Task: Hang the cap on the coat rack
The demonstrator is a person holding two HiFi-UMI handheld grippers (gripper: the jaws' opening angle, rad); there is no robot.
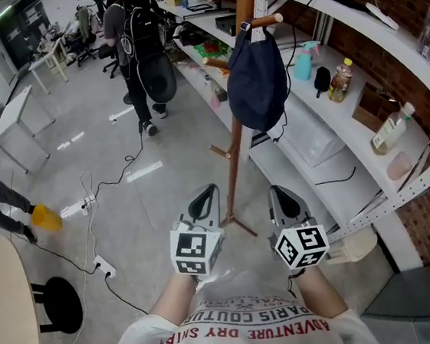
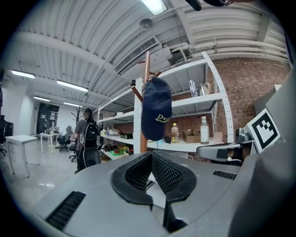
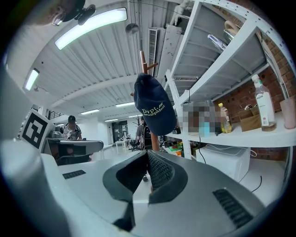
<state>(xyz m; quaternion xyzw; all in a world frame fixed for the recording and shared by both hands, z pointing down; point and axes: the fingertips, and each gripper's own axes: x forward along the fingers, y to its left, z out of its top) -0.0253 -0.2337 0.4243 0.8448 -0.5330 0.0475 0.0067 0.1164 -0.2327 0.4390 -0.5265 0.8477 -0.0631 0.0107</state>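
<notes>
The cap (image 1: 257, 78) hangs from a peg on the rack (image 1: 235, 146), and with the left claw (image 1: 204, 204) and right claw (image 1: 283, 198) both closed, empty and well apart from it, the task looks done and no further move seems needed.

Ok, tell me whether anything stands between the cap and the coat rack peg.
Nothing visible does: the cap hangs from a peg on the coat rack. The left gripper and right gripper are shut and empty, clear of it.
</notes>
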